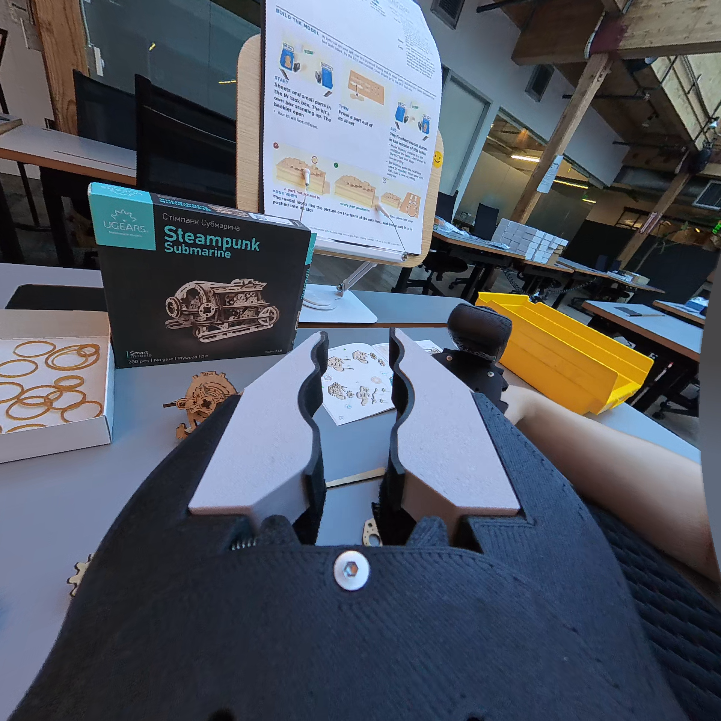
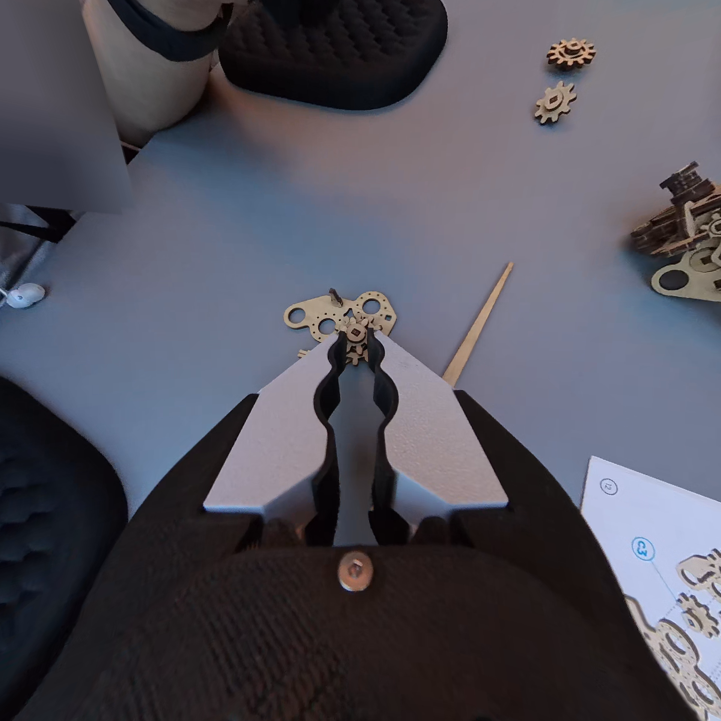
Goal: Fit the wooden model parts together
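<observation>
My right gripper (image 2: 356,336) is shut on a small wooden gear (image 2: 356,334) and holds it over a flat perforated wooden plate (image 2: 335,314) on the grey table; whether gear and plate touch is hidden. My left gripper (image 1: 356,347) is open and empty, raised above the table. Under its base a bit of the wooden plate (image 1: 370,533) shows. A part-built wooden assembly lies at the left in the left wrist view (image 1: 203,398) and at the right edge in the right wrist view (image 2: 690,238). Two loose gears (image 2: 570,52) (image 2: 554,102) lie at the far right.
The kit box (image 1: 199,281) stands behind. A white tray (image 1: 105,398) of rubber bands is at the left. The open booklet (image 1: 359,382) (image 2: 655,546) lies ahead. A yellow bin (image 1: 565,351) is at the right. A wooden stick (image 2: 482,320) lies beside the plate. An instruction stand (image 1: 351,128) stands behind. The left gripper's tips are roughly 20 cm from the right gripper's.
</observation>
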Demonstrator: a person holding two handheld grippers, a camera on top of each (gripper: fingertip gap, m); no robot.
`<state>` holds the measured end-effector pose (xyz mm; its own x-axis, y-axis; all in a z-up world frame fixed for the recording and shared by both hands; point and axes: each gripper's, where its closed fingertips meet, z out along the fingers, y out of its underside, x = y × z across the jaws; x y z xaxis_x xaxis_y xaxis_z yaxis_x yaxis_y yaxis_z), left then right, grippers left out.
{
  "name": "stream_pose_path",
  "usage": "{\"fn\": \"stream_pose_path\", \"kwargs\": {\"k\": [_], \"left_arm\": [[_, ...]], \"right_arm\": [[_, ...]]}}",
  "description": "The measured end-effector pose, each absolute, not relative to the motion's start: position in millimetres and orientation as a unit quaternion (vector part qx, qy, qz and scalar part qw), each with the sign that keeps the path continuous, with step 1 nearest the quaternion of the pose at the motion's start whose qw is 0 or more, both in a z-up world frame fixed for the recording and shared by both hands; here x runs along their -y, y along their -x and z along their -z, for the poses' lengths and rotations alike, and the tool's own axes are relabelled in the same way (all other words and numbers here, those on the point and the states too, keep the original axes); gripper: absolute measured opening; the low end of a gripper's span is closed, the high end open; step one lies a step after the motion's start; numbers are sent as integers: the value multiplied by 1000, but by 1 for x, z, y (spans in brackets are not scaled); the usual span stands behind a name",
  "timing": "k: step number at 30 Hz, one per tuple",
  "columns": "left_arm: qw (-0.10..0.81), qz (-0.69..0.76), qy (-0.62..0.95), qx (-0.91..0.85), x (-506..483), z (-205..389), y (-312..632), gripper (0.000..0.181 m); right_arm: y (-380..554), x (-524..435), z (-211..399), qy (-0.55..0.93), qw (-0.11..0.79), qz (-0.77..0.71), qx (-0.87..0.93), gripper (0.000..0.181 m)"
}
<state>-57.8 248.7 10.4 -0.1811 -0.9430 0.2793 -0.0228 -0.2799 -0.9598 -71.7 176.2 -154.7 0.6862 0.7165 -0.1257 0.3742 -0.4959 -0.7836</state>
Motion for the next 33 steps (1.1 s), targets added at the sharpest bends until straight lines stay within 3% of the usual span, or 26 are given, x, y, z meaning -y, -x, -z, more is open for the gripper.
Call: {"fn": "stream_pose_path", "kwargs": {"k": [8, 23, 29, 33], "left_arm": [[375, 612, 514, -469, -246, -12, 59, 29], [383, 598, 516, -480, -246, -8, 56, 29], [270, 549, 536, -582, -221, 38, 56, 30], [246, 481, 516, -664, -204, 79, 77, 37]], "right_arm": [[64, -179, 155, 854, 365, -267, 256, 9], [61, -180, 154, 840, 414, -193, 291, 9], [69, -176, 154, 840, 401, -210, 300, 11], [70, -176, 143, 836, 417, -193, 298, 17]]}}
